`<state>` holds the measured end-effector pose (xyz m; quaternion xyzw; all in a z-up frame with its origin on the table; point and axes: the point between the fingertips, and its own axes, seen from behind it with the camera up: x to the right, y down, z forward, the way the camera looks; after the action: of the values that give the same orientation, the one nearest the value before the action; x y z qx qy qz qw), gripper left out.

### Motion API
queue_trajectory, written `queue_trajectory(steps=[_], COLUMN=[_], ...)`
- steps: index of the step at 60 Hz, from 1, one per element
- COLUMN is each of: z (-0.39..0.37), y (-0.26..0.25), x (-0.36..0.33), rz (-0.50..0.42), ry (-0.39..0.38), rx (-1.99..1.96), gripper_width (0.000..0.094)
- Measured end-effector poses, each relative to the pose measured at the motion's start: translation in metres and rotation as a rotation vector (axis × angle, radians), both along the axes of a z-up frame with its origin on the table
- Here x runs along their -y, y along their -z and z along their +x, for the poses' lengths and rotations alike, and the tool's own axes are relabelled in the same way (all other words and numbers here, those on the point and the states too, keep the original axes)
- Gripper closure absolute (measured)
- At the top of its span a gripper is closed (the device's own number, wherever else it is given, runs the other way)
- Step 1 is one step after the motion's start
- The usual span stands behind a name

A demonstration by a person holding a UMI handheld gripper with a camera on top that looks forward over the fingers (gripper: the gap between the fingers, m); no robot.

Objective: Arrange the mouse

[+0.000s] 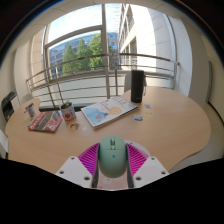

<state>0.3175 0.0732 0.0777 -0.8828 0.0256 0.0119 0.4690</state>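
A pale green computer mouse (112, 152) with a small blue dot on its back sits between the two fingers of my gripper (112, 160). It points forward along the fingers. The magenta pads (90, 157) flank it on both sides and the fingers press against its flanks. The mouse looks held above the round light wooden table (170, 125), over its near edge. The underside of the mouse is hidden.
On the table beyond the fingers lie an open magazine (108, 112), a small can (68, 113), a pink flat item (45, 121) and a tall black box (137, 85). A railing and big windows stand behind the table.
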Motion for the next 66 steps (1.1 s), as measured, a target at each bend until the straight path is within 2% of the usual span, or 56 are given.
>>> queue_trajectory(steps=[5, 9, 16, 19, 23, 24, 26, 47, 66], z=[0.015, 0.024, 0.022, 0.024, 0.024, 0.023, 0.024, 0.000, -0.027], y=[0.033, 0.059, 0.072, 0.071, 0.060, 0.058, 0.051, -0.051, -0.093], x=[0.004, 0.004, 0.011, 0.014, 0.020, 0.021, 0.025, 0.139, 0.244], rz=[-0.067, -0.100, -0.148, -0.148, -0.141, -0.134, -0.123, -0.027, 0.006], ry=[0.002, 0.000, -0.023, -0.031, -0.042, -0.041, -0.037, 0.005, 0.032], rx=[-0.025, -0.020, -0.047, -0.035, -0.013, -0.008, 0.003, 0.073, 0.105], gripper_width=[0.0530, 0.0472, 0.0390, 0.0300, 0.0087, 0.0079, 0.0106, 0.0091, 0.0089])
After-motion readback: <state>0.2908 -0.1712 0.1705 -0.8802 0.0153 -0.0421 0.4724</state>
